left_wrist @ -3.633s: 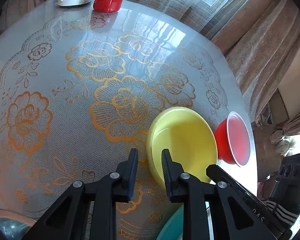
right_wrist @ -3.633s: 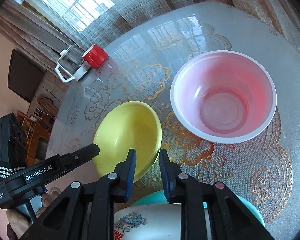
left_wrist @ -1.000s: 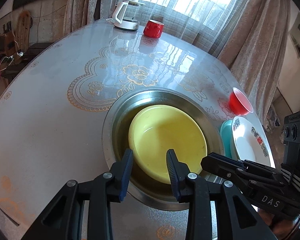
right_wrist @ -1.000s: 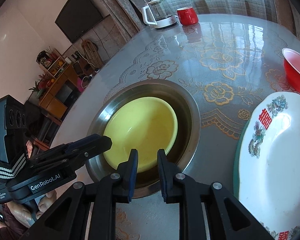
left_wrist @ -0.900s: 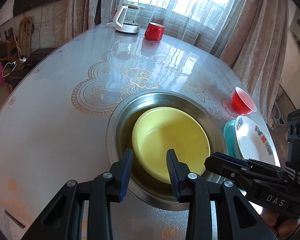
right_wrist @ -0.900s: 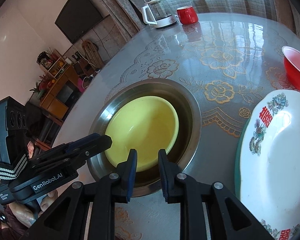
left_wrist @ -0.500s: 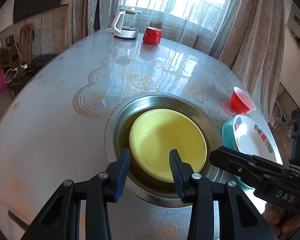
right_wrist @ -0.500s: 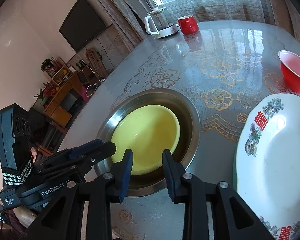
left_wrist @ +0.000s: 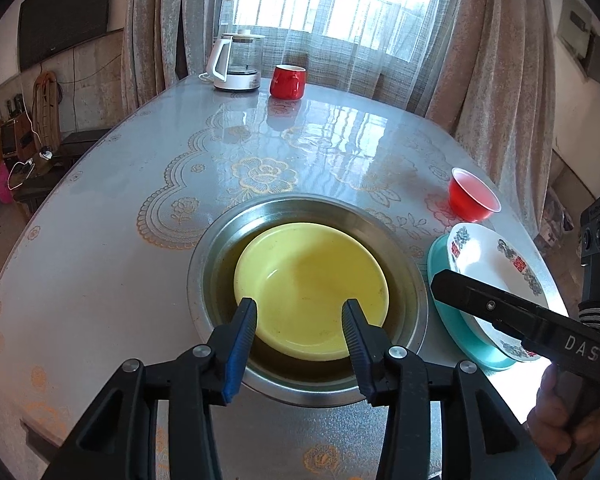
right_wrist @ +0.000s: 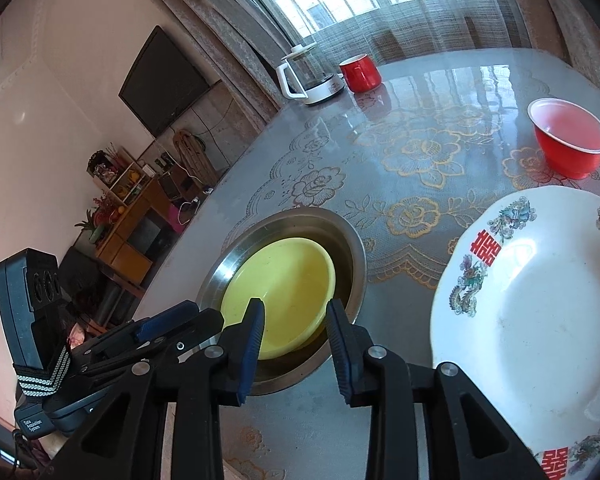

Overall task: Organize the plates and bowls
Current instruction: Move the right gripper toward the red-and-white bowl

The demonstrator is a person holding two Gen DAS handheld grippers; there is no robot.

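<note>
Left wrist view: left gripper (left_wrist: 299,316) spread wide, holding nothing, above near rim of yellow bowl (left_wrist: 312,292). Yellow bowl sits inside big metal basin (left_wrist: 208,248) on table (left_wrist: 100,240). White plate (left_wrist: 496,276) lies on teal plate (left_wrist: 444,300), right of basin. Red bowl (left_wrist: 474,200) farther back.

Right wrist view: right gripper (right_wrist: 295,320) spread wide, empty, above basin's near edge (right_wrist: 356,256). Yellow bowl (right_wrist: 280,284) inside. White plate (right_wrist: 540,304) at right, red bowl (right_wrist: 568,140) behind it.
</note>
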